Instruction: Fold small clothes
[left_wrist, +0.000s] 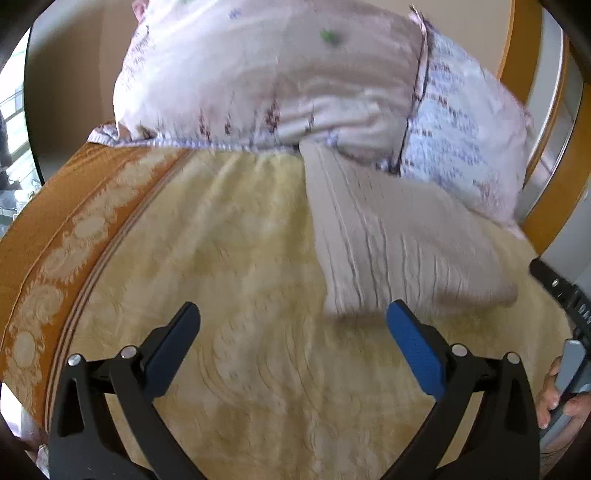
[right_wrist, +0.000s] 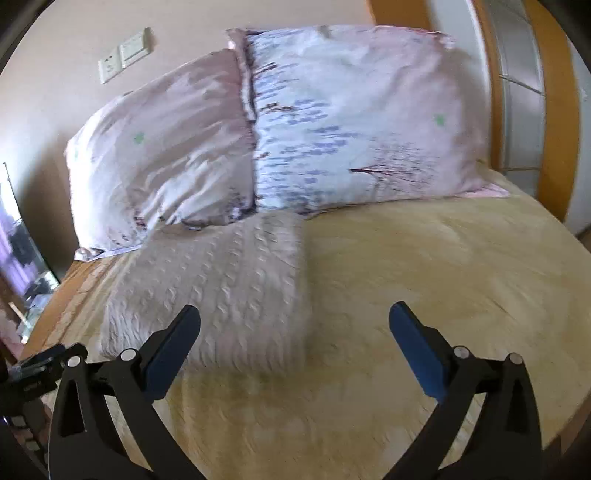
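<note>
A beige cable-knit garment (left_wrist: 399, 236) lies folded in a rectangle on the yellow bedspread (left_wrist: 229, 236), its far end against the pillows. It also shows in the right wrist view (right_wrist: 221, 288). My left gripper (left_wrist: 293, 314) is open and empty, hovering just left of and in front of the garment's near edge. My right gripper (right_wrist: 295, 314) is open and empty above the garment's near right corner. The right gripper's body and the hand holding it show at the left wrist view's right edge (left_wrist: 569, 332).
Two floral pillows (right_wrist: 258, 129) lean against the wall at the head of the bed. The bedspread has an orange patterned border (left_wrist: 48, 243) along the left bed edge. A wooden headboard frame (right_wrist: 550, 122) stands at the right. Wall switches (right_wrist: 125, 53) sit above the pillows.
</note>
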